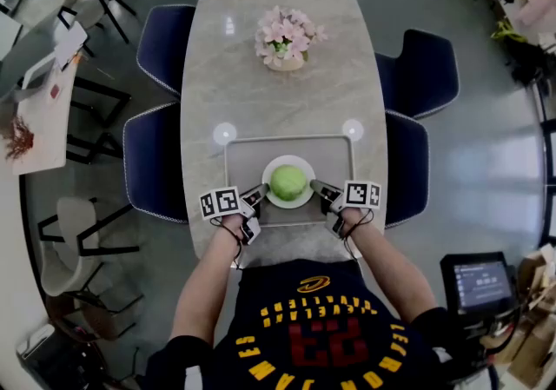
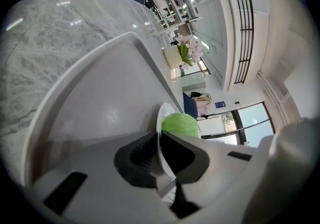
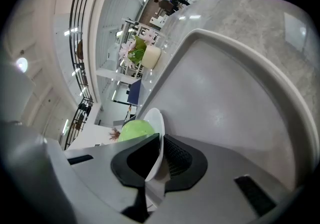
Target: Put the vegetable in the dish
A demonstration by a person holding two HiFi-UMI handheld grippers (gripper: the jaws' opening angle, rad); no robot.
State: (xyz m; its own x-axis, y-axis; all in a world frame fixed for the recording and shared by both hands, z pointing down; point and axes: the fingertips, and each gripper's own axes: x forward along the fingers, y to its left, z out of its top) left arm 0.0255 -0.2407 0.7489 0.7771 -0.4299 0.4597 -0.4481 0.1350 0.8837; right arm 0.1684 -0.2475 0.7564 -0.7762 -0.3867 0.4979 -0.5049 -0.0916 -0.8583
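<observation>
step: vegetable sits in dish, on tray at bench near edge | left tongs, right tongs closed on dish rim | next: likely move both together, dish level

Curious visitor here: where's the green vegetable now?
Head view: the green vegetable sits in the white dish over the grey tray, between left gripper and right gripper.

Left tool, right tool clamped on dish rim; wrists seemingly level.
</observation>
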